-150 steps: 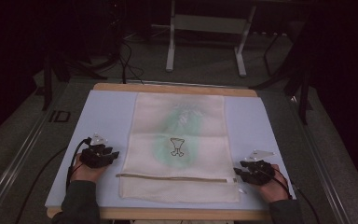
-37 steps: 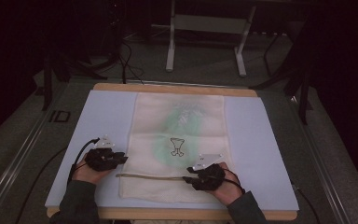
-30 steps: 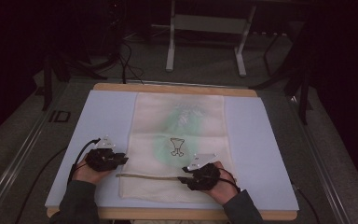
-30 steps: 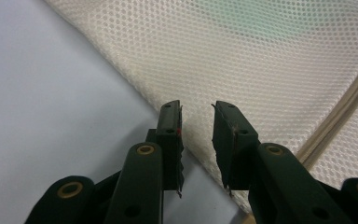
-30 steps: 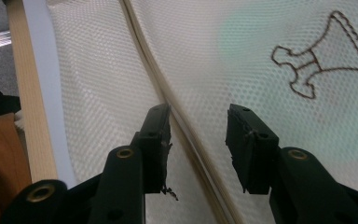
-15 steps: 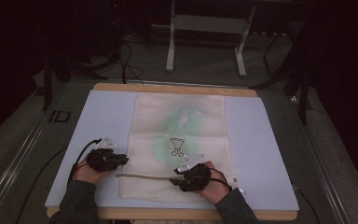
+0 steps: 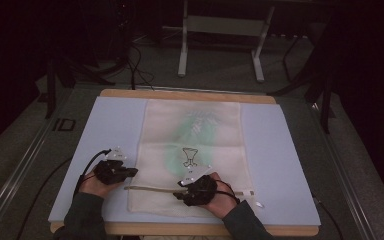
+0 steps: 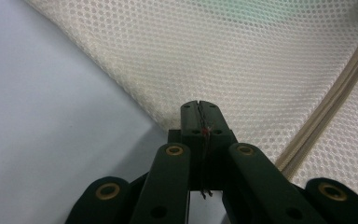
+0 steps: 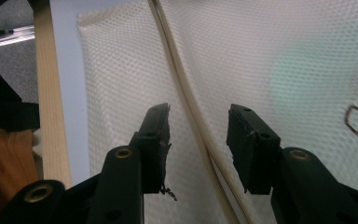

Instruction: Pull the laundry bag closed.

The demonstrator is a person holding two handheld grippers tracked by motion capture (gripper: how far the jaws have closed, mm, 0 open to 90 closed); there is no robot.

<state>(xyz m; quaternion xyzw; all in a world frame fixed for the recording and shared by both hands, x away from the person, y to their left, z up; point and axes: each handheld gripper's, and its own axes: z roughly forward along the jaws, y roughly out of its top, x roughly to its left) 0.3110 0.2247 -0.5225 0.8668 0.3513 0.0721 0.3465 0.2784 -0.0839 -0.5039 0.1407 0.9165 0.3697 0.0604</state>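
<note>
Left gripper [image 8: 199, 108] has just clamped its jaws together on the mesh bag's [image 8: 242, 60] edge. Right gripper [image 9: 198, 126] hangs open, jaws straddling the zipper [image 9: 193, 112] without touching it.

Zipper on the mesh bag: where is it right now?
High view: the zipper crosses the mesh bag near its front edge, from the left gripper under the right gripper.

Cream mesh laundry bag [image 7: 192, 150]: its near edge is partly hidden under the right gripper [image 7: 182, 187] and the hand behind it. Pale zipper strip [image 9: 191, 112] is cut off by the frame's top and bottom, between the right jaws. Small dark print [image 7: 190, 157] beyond the right gripper is too small to read. Whether mesh sits in the closed left gripper [image 8: 199, 109] cannot be told.
</note>
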